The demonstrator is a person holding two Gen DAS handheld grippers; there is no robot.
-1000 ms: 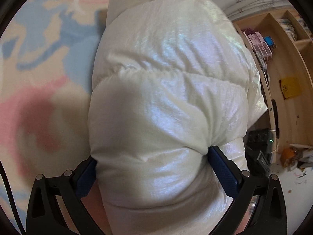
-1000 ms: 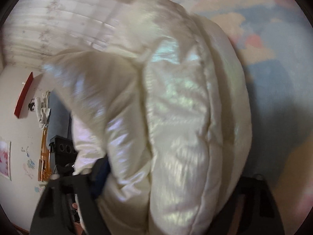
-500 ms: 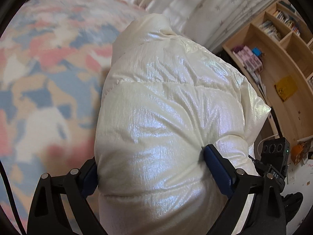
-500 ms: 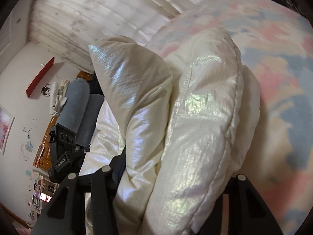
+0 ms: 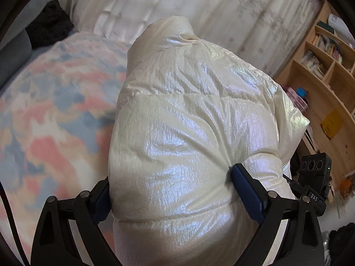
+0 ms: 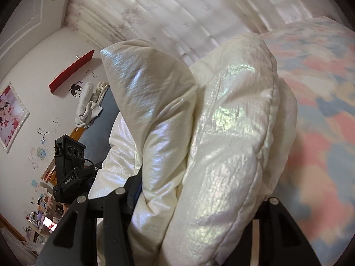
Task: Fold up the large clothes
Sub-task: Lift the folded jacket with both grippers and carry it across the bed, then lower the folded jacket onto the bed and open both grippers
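Note:
A shiny cream puffer jacket [image 5: 190, 133] fills the left wrist view, bunched thick and held up above the bed. My left gripper [image 5: 170, 184] is shut on a fat fold of it, with blue pads pressing in on both sides. In the right wrist view the same jacket [image 6: 221, 144] hangs in folded layers. My right gripper [image 6: 199, 197] is shut on its bundled edge; the fingertips are mostly buried in the fabric. The right gripper's body [image 5: 315, 177] shows at the right of the left view, and the left one [image 6: 68, 168] shows at the left of the right view.
A bed with a pink, blue and cream patterned cover [image 5: 55, 122] lies below and left; it also shows in the right wrist view [image 6: 321, 110]. White curtains [image 5: 199, 6] hang behind. A wooden bookshelf [image 5: 321, 77] stands at the right. A blue headboard with clothes [image 6: 93, 110] is at the left.
Both grippers have lifted the jacket up off the bed and tilted back, so curtains, shelf and wall have come into view. Both grips have held.

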